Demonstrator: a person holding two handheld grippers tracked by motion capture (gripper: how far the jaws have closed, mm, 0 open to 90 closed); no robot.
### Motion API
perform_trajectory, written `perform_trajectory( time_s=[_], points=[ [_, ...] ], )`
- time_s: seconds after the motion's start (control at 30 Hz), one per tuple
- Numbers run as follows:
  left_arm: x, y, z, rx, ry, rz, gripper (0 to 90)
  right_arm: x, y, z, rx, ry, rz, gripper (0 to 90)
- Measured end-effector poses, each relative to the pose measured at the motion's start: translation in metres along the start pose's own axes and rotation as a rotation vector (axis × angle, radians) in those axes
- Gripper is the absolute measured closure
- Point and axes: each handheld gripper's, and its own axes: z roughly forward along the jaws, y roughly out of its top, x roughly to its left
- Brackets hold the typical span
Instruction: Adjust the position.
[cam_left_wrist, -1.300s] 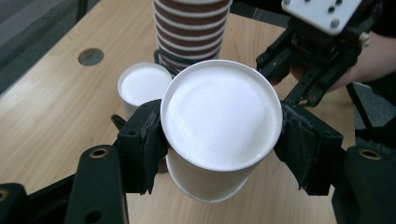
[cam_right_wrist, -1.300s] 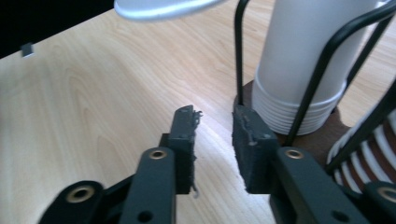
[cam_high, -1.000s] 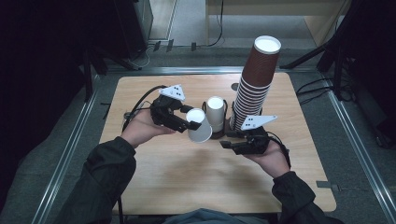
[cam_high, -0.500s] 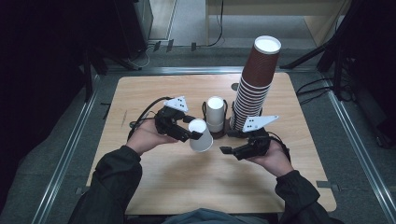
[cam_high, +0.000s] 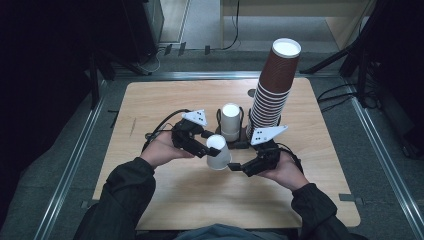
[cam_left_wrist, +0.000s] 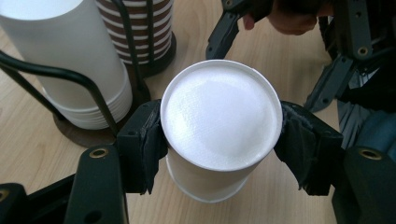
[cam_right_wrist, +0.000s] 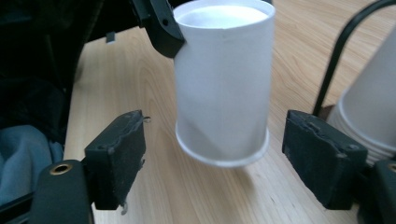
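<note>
A white paper cup (cam_high: 218, 152) hangs upside down just above the table, its closed base (cam_left_wrist: 219, 116) facing up. My left gripper (cam_high: 209, 145) is shut on it, and both black pads (cam_left_wrist: 140, 140) press its wall near the base. My right gripper (cam_high: 239, 167) comes in from the right at the cup's wide rim. Its jaws have just been opening, and they now stand open on either side of the cup (cam_right_wrist: 224, 84) with clear gaps. Neither pad (cam_right_wrist: 119, 149) of my right gripper (cam_right_wrist: 219, 149) touches the cup.
A stack of white cups (cam_high: 230, 120) stands in a black wire holder (cam_left_wrist: 88, 84) just behind the held cup. Right of it rises a tall stack of brown cups (cam_high: 272, 85). The wooden table (cam_high: 150, 105) ends in metal rails, with a dark floor beyond.
My left gripper has brought the cup down and toward the near edge, away from the white stack. The right jaws have spread wider around the cup's rim.
</note>
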Motion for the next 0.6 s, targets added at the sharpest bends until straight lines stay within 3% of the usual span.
perform_trajectory(
  time_s=[0.13,0.47,0.6],
  points=[
    [-0.003,0.003,-0.001,-0.009,-0.026,0.025,35.3,0.003,0.001,0.007,0.002,0.044,0.002,19.4],
    [-0.015,0.008,0.003,-0.001,-0.071,0.074,35.3,0.006,0.003,0.021,0.016,0.054,-0.024,17.3],
    [-0.019,0.009,0.007,0.011,-0.081,0.088,35.3,0.006,0.003,0.025,0.036,0.057,-0.008,17.7]
  ],
)
